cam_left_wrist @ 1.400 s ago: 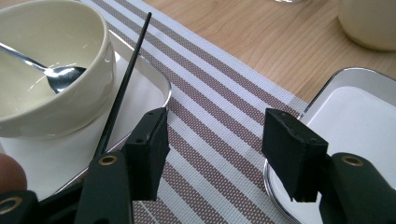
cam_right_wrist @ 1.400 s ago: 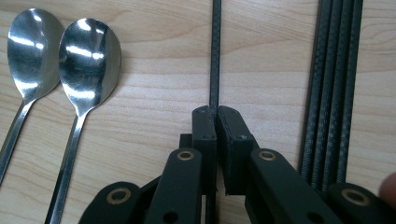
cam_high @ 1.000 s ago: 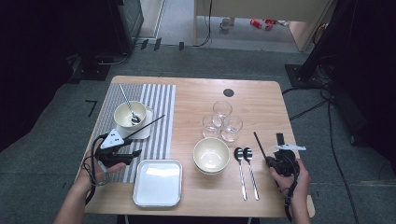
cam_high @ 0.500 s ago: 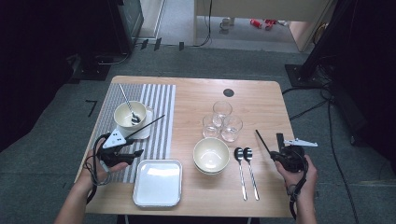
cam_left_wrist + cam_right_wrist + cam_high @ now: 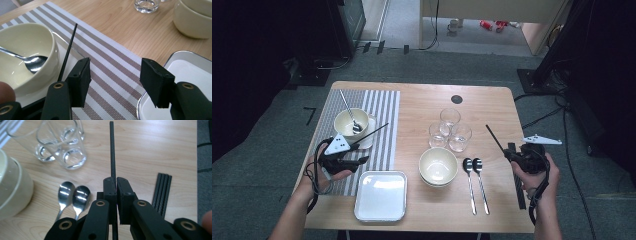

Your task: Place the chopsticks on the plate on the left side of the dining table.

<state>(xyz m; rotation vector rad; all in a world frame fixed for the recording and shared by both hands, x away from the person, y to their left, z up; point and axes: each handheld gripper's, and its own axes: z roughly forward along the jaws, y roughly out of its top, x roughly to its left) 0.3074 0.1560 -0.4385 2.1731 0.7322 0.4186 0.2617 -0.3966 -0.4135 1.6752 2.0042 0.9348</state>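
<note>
Table setting in progress, located relative to the stacked cream bowls [image 5: 438, 166] at the table's near centre. The right gripper [image 5: 115, 185], jaws closed flat on a single black chopstick [image 5: 112, 150], is held right of the bowls, beyond the two spoons [image 5: 475, 184] that lie just beside them. Compared with a second ago, this gripper has lifted off the wood and shifted outward toward the table's right edge, its grey plate now projecting past that edge; the chopstick rides with it, its free tip angled up toward the three glasses [image 5: 448, 130] behind the bowls. The remaining black chopsticks [image 5: 162, 193] lie bundled on the table near the right edge. The left gripper [image 5: 113, 78] has not moved: it hovers left of the bowls over the striped placemat [image 5: 110, 65], jaws wide apart and holding nothing, between the white square tray [image 5: 381, 196] and the bowl with a spoon [image 5: 20, 62], against whose dish a second black stick [image 5: 67, 53] leans. The change suggests that one chopstick has been picked from the bundle, probably for carrying across the bowls to the placemat setting; that destination is a judgement.
</note>
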